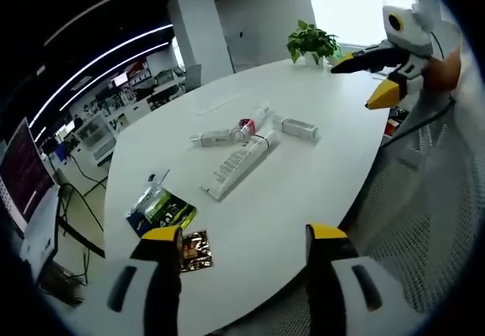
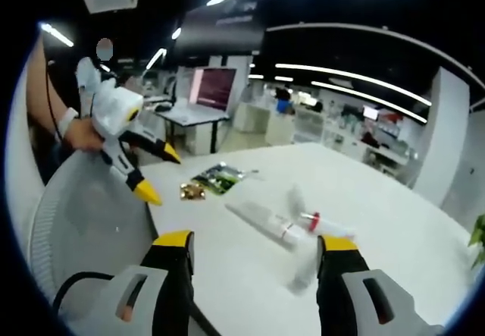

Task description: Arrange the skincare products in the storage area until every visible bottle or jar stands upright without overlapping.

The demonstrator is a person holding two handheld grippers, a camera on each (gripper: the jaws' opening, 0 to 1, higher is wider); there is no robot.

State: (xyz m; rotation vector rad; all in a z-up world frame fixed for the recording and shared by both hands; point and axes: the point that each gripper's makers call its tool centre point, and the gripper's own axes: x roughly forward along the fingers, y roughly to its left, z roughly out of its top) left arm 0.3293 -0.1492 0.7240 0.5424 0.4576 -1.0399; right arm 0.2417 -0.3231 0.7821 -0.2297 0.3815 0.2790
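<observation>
Several skincare products lie flat in a loose cluster on the white oval table [image 1: 303, 199]: a long white tube [image 1: 239, 165], a small bottle with a red cap [image 1: 227, 133] and a short white tube [image 1: 298, 128]. My left gripper [image 1: 244, 233] hangs open over the near table edge, well short of them. My right gripper [image 1: 364, 82] is open above the far edge. In the right gripper view, the long tube [image 2: 258, 218] and red-capped bottle [image 2: 314, 220] lie just beyond my open right gripper [image 2: 256, 241]. A hand holds the left gripper [image 2: 159, 172] open at the left.
A green and black sachet [image 1: 161, 209] and a gold packet [image 1: 195, 250] lie near the left jaw. A potted plant [image 1: 312, 42] stands at the table's far end. A grey mesh chair [image 1: 424, 222] sits beside the table. Desks with a monitor [image 2: 214, 87] stand behind.
</observation>
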